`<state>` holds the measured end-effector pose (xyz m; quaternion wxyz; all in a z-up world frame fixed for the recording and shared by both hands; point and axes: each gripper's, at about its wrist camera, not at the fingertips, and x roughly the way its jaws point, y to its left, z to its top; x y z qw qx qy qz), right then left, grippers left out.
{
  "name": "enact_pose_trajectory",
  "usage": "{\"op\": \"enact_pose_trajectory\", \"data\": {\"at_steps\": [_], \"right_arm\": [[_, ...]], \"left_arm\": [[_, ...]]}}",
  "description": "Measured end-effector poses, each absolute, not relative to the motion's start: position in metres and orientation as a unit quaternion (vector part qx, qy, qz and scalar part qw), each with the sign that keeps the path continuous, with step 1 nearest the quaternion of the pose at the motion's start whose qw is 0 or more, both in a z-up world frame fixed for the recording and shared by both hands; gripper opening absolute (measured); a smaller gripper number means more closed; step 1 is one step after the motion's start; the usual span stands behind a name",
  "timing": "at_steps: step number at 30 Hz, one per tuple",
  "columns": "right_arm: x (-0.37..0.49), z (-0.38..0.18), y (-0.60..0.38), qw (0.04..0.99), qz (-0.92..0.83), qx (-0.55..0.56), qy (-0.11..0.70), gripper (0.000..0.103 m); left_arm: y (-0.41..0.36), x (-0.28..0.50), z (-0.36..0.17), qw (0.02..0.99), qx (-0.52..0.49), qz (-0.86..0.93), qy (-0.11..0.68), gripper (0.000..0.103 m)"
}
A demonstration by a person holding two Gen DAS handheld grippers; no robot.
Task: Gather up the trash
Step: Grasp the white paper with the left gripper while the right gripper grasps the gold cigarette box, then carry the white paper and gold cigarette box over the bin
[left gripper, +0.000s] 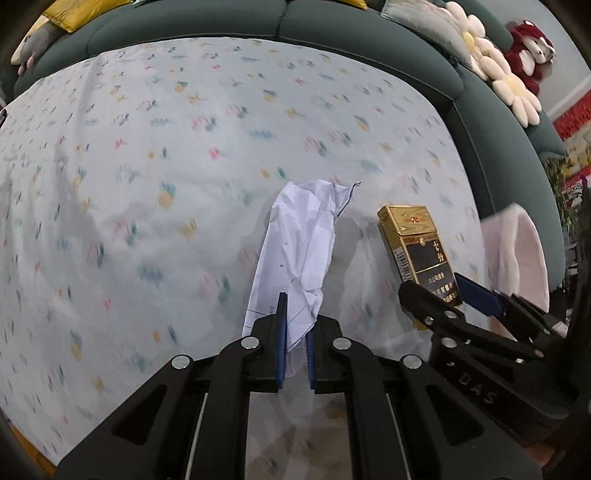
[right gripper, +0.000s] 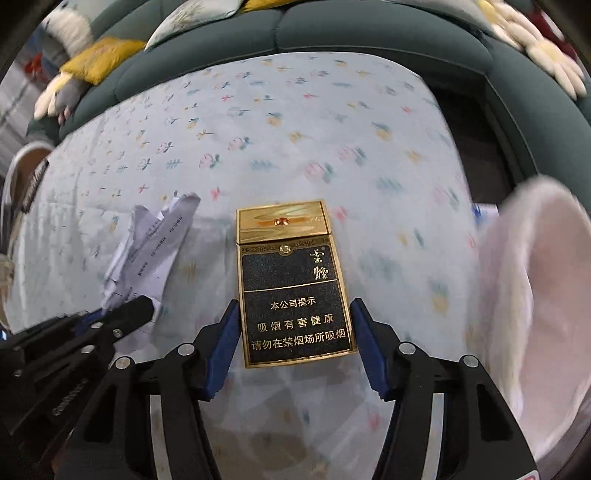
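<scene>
Left hand-held gripper (left gripper: 295,332) clenched on crumpled paper (left gripper: 299,243); right hand-held gripper (right gripper: 293,345) grasping cigarette pack (right gripper: 291,284). Maintain both grips during transfer.

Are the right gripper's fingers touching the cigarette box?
Touching. In the right wrist view both blue fingers press against the side edges of the cigarette box, with no gap visible on either side.

Both my wrist cameras look steeply down, close over the flowered sheet (left gripper: 184,147), toward the green sofa back (right gripper: 369,33); both views share the cigarette pack (right gripper: 293,284) and crumpled paper (left gripper: 299,251).
</scene>
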<state>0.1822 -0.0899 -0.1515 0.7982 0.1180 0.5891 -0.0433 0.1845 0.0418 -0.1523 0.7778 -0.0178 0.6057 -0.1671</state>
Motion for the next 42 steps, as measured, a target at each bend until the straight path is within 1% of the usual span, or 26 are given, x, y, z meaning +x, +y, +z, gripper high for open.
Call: {"op": "enact_pose_trajectory", "data": {"at_steps": [5,10,15,20,31,38,42], "right_arm": [[0.133,-0.136,-0.101,0.804,-0.055,0.157,0.571,0.057],[0.103,-0.125,-0.111,0.809,-0.058,0.177,0.558,0.057],[0.078,-0.12,-0.115,0.807,-0.054,0.185,0.558,0.057],[0.058,-0.129,-0.109,0.797,-0.046,0.178,0.575,0.057],[0.052,-0.148,-0.099,0.778,-0.054,0.198,0.594,0.058],[0.064,-0.16,-0.092,0.775,-0.071,0.176,0.602,0.059],[0.067,-0.161,-0.081,0.782,-0.078,0.133,0.603,0.06]], "left_arm": [[0.032,0.149,-0.142,0.776,-0.02,-0.177,0.605,0.008],[0.015,0.125,-0.13,0.779,-0.012,-0.189,0.598,0.008],[0.005,0.106,-0.12,0.784,-0.008,-0.194,0.59,0.008],[0.003,0.092,-0.117,0.785,-0.003,-0.192,0.589,0.008],[0.022,0.078,-0.128,0.781,0.001,-0.178,0.598,0.008],[0.028,0.08,-0.131,0.779,-0.005,-0.174,0.602,0.008],[0.03,0.081,-0.132,0.778,-0.01,-0.171,0.604,0.008]]}}
